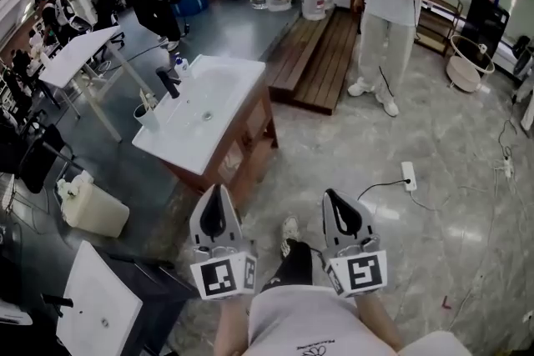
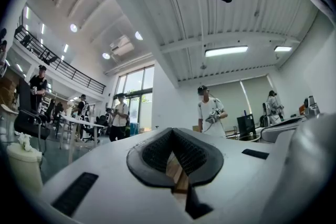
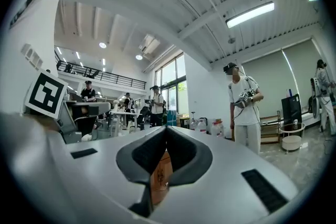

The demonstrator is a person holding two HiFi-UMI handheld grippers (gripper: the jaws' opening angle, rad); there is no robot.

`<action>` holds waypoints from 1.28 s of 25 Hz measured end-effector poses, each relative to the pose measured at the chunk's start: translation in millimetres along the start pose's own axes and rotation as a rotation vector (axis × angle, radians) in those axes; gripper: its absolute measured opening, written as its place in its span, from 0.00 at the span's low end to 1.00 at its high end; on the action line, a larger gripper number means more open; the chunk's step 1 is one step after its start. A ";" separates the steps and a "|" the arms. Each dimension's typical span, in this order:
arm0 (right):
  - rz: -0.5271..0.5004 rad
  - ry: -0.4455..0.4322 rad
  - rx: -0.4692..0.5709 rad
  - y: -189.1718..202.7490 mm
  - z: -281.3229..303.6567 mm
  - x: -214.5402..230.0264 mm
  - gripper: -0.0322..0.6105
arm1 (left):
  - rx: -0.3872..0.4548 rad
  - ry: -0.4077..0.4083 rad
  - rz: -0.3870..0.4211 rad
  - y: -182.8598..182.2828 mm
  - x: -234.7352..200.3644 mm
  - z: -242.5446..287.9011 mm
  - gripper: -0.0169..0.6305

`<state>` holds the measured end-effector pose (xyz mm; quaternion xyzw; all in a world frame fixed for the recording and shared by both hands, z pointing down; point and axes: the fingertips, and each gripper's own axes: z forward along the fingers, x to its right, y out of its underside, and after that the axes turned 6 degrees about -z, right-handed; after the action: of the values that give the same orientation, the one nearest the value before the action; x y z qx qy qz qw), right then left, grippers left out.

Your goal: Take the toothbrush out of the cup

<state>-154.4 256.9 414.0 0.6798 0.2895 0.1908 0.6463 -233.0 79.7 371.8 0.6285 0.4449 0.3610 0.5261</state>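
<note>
A white cup (image 1: pixel 147 117) stands on the left rim of a white sink basin (image 1: pixel 224 87) on a wooden stand, beside a black faucet (image 1: pixel 167 83). A toothbrush (image 1: pixel 148 101) sticks up out of the cup. My left gripper (image 1: pixel 219 189) and right gripper (image 1: pixel 329 194) are held side by side low in the head view, well short of the sink, with both jaws shut and nothing between them. The left gripper (image 2: pixel 172 130) and the right gripper (image 3: pixel 167 127) look out level across the hall in their own views; neither view shows the cup.
A white jug (image 1: pixel 90 206) sits on the floor left of the sink, and another white basin (image 1: pixel 100 306) lies at bottom left. A power strip (image 1: pixel 408 174) with its cable lies on the floor to the right. A person (image 1: pixel 390 12) stands beyond by a wooden platform (image 1: pixel 321 54).
</note>
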 end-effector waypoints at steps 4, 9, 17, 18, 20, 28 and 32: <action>0.004 0.014 0.000 2.7 11.3 13.3 0.07 | 0.006 0.014 0.012 1.8 4.4 20.4 0.05; 0.008 0.017 0.020 3.3 33.8 24.3 0.07 | 0.022 0.044 0.025 3.4 9.7 51.8 0.05; -0.056 0.032 0.102 -8.7 99.1 65.3 0.07 | 0.039 0.062 0.033 9.0 15.8 127.6 0.05; -0.059 0.033 0.105 -9.7 109.2 69.8 0.07 | 0.042 0.059 0.038 8.4 14.2 137.3 0.05; -0.062 0.038 0.111 -10.7 132.2 79.7 0.07 | 0.056 0.060 0.070 6.5 12.8 159.9 0.05; -0.066 0.020 0.087 -2.3 255.2 116.7 0.07 | 0.076 0.063 0.076 7.0 -9.4 274.4 0.05; -0.070 -0.010 0.106 -6.4 330.8 130.5 0.07 | 0.094 0.047 0.056 7.9 -30.7 340.2 0.05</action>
<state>153.4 86.3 362.3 0.7036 0.3195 0.1489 0.6169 71.4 -65.2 316.9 0.6562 0.4558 0.3688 0.4750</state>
